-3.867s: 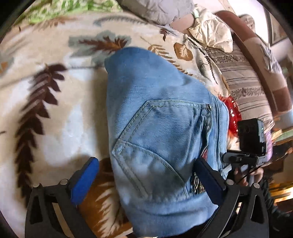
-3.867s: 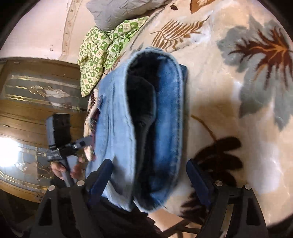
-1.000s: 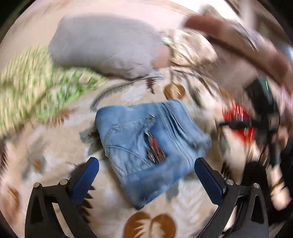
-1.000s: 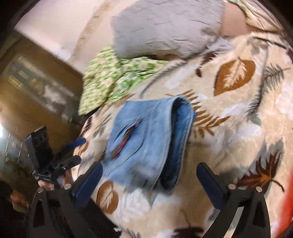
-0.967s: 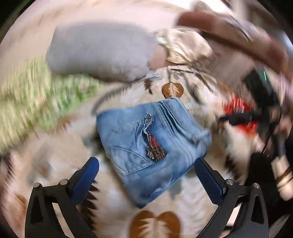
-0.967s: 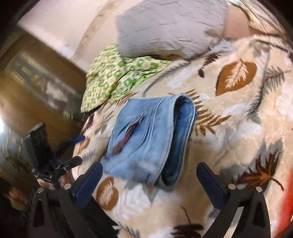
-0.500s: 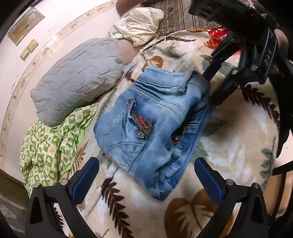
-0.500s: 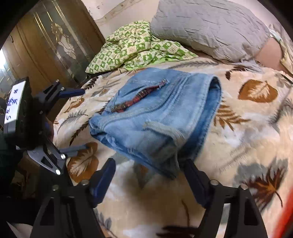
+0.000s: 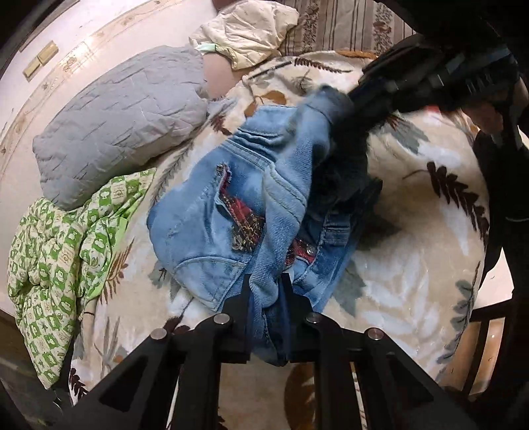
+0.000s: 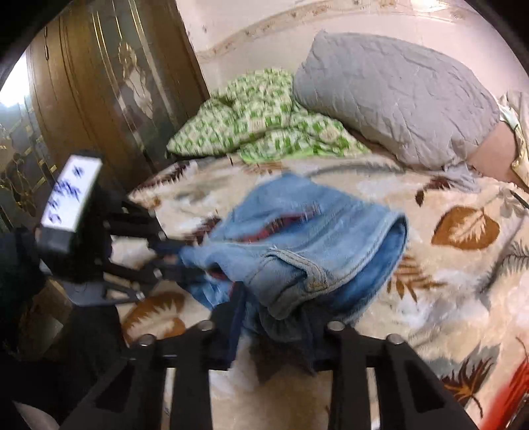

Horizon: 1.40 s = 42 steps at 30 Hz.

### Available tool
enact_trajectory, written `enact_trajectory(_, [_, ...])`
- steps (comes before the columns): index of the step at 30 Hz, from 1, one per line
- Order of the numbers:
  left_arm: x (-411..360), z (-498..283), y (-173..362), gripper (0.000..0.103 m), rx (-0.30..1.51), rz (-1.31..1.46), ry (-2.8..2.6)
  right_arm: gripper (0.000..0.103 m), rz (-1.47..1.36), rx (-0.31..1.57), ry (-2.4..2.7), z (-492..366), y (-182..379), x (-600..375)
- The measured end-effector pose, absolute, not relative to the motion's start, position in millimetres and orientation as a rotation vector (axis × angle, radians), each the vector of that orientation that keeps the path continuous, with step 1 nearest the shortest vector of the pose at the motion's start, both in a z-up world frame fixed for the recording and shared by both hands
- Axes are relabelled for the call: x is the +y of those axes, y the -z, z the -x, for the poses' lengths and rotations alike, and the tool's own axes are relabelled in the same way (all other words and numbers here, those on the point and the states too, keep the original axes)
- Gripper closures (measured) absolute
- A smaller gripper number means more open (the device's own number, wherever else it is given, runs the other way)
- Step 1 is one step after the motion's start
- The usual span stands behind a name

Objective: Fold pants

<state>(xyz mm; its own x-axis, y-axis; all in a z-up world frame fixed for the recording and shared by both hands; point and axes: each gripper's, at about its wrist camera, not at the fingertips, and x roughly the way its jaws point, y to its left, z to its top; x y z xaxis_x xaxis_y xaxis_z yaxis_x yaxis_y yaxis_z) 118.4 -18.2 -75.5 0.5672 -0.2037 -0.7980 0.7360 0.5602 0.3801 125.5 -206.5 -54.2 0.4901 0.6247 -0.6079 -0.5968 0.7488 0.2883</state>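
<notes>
The folded blue jeans lie on a leaf-patterned blanket, back pocket with red trim facing up. My left gripper has its jaws closing on the bundle's near edge, with denim bunched between the fingers. In the right wrist view the jeans show their waistband and belt loop, and my right gripper is closing on that corner, cloth pinched between its fingers. Each gripper also shows in the other's view: the right gripper at the far corner, the left gripper at the left edge.
A grey quilted pillow and a green patterned quilt lie at the head of the bed, and a cream cloth lies beyond them. A dark wooden wardrobe door stands beside the bed. The blanket's edge runs close below my fingers.
Both grippers stood wide open around the jeans; now each has narrowed onto an edge of the bundle. The denim is rumpled and pulled up at both held corners.
</notes>
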Motion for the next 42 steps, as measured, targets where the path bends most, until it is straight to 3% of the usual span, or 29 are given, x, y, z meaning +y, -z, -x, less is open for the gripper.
enact_trajectory(3, [-14.5,-119.6,71.8,0.089,0.775,-0.728,0.642,0.092,-0.050,0.724,-0.738,-127.5,39.2,-217.1])
enact_trajectory(10, [-25.5,-120.0,119.1,0.090,0.839,-0.791,0.626,0.095,-0.033,0.926,-0.629,-140.4,105.5,-224.2])
enact_trajectory(17, [-26.4,-115.8,113.9,0.086,0.854,-0.778,0.615,0.095,-0.025,0.914,-0.608,-137.3,98.3,-223.6])
enact_trajectory(19, [-21.8,-107.1,99.6,0.069,0.820,-0.738,0.640,0.090,-0.048,0.913,-0.637,-129.5,90.7,-230.0])
enact_trajectory(20, [-17.9,-99.3,90.8,0.043,0.786,-0.713,0.641,0.085,-0.044,0.923,-0.636,-124.8,87.2,-233.8])
enact_trajectory(21, [-12.8,-90.0,81.4,0.020,0.733,-0.691,0.634,0.072,-0.037,0.924,-0.637,-119.5,84.6,-237.8])
enact_trajectory(22, [-7.7,-77.7,73.4,0.015,0.661,-0.689,0.611,0.060,-0.030,0.915,-0.649,-112.5,81.5,-242.7])
enact_trajectory(23, [-5.8,-73.5,73.1,0.015,0.644,-0.702,0.601,0.028,-0.026,0.905,-0.657,-107.5,79.9,-246.1])
enact_trajectory(24, [-5.3,-70.0,75.2,0.015,0.645,-0.731,0.591,0.018,-0.023,0.894,-0.660,-103.8,79.3,-248.0])
enact_trajectory(31, [-16.2,-94.2,117.7,0.015,0.689,-0.879,0.475,0.020,0.142,0.888,-0.704,-115.4,92.8,-212.3])
enact_trajectory(32, [-17.7,-99.8,121.3,0.015,0.703,-0.881,0.462,0.027,0.164,0.907,-0.696,-119.1,98.8,-206.5])
enact_trajectory(33, [-18.4,-106.3,124.9,0.020,0.726,-0.884,0.456,0.054,0.172,0.938,-0.716,-125.2,107.6,-199.0])
enact_trajectory(34, [-19.0,-109.1,127.1,0.028,0.763,-0.869,0.486,0.066,0.163,0.946,-0.722,-127.5,109.8,-196.2])
enact_trajectory(35, [-18.8,-109.1,126.3,0.057,0.813,-0.836,0.539,0.070,0.159,0.942,-0.704,-129.9,109.9,-194.9])
enact_trajectory(37, [-19.2,-110.8,124.2,0.065,0.835,-0.837,0.539,0.075,0.147,0.934,-0.727,-130.1,105.2,-195.3])
enact_trajectory(39, [-16.6,-112.4,120.3,0.087,0.837,-0.840,0.523,0.078,0.149,0.929,-0.741,-128.7,101.0,-198.3])
enact_trajectory(42, [-1.0,-119.3,114.2,0.090,0.870,-0.737,0.544,0.080,0.115,0.908,-0.738,-130.1,93.8,-212.4])
